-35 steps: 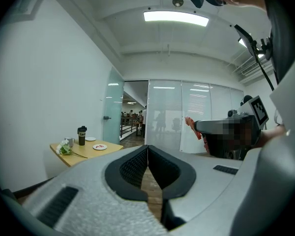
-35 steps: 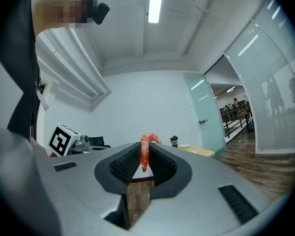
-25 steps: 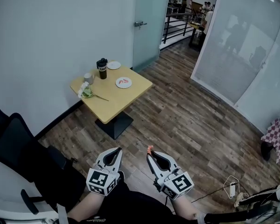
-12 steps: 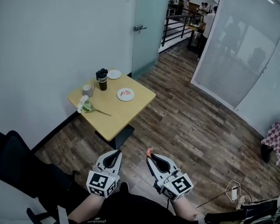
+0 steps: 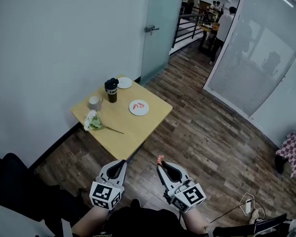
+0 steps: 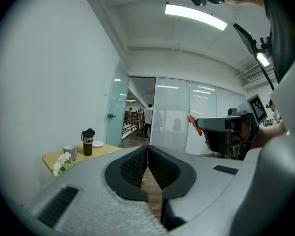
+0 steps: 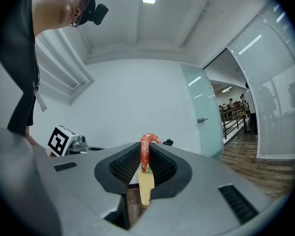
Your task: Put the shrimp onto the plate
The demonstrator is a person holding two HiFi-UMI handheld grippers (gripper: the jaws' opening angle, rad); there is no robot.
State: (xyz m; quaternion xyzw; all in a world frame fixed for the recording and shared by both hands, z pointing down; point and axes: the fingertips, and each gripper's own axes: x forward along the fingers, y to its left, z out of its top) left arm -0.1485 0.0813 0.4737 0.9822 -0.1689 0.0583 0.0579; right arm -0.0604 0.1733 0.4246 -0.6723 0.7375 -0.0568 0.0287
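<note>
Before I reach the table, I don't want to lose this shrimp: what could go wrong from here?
The shrimp sits at the tips of the right gripper, its curled end poking past the jaws, so it might slip out over the floor. The plate lies near the edge of the table and already carries red pieces; a clumsy drop could knock them off.

The shrimp [image 7: 144,154] is orange-red, the plate [image 5: 139,114] white, the tabletop [image 5: 126,132] tan, the tumbler [image 5: 111,90] black.

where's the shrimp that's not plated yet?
Shrimp is pinched in the right hand-held gripper, low centre of head view, above the floor, short of the table.
</note>
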